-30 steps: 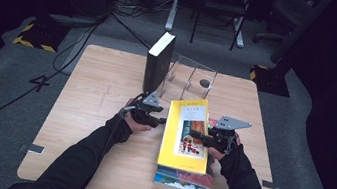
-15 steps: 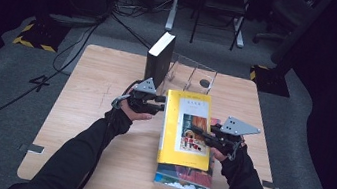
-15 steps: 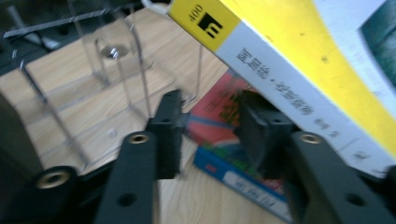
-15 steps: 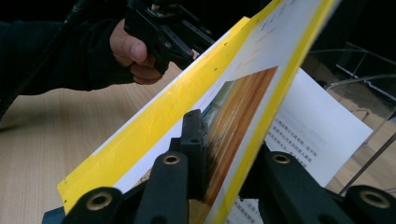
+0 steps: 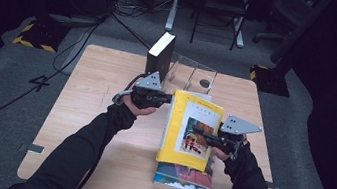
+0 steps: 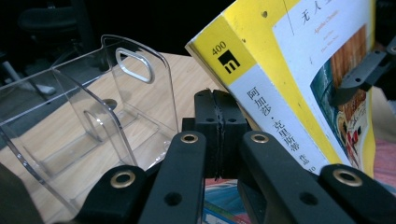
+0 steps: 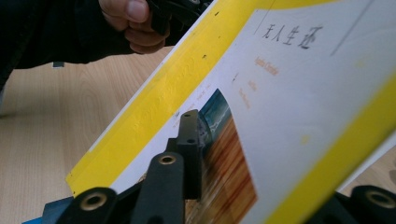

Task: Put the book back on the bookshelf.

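A yellow paperback (image 5: 190, 128) is tilted up off a colourful book (image 5: 183, 180) that lies flat on the wooden table (image 5: 89, 103). My right gripper (image 5: 202, 133) is shut on the paperback's right side. One finger (image 7: 189, 140) presses on the front cover (image 7: 289, 93) and the other is hidden behind the book. My left gripper (image 5: 168, 98) sits at the spine near the top left corner. Its jaws have just been closing and now meet pad to pad (image 6: 215, 107) with nothing between them. The spine (image 6: 280, 126) is just beside them.
A clear acrylic book stand (image 5: 192, 75) (image 6: 93, 112) is at the back of the table. A black book (image 5: 159, 55) stands upright next to it on the left. Bare tabletop lies to the left. Chairs and cables are on the floor beyond.
The yellow paperback has risen from nearly flat to tilted up, carried by the right gripper. The left hand has lifted and its jaws have closed beside the spine.
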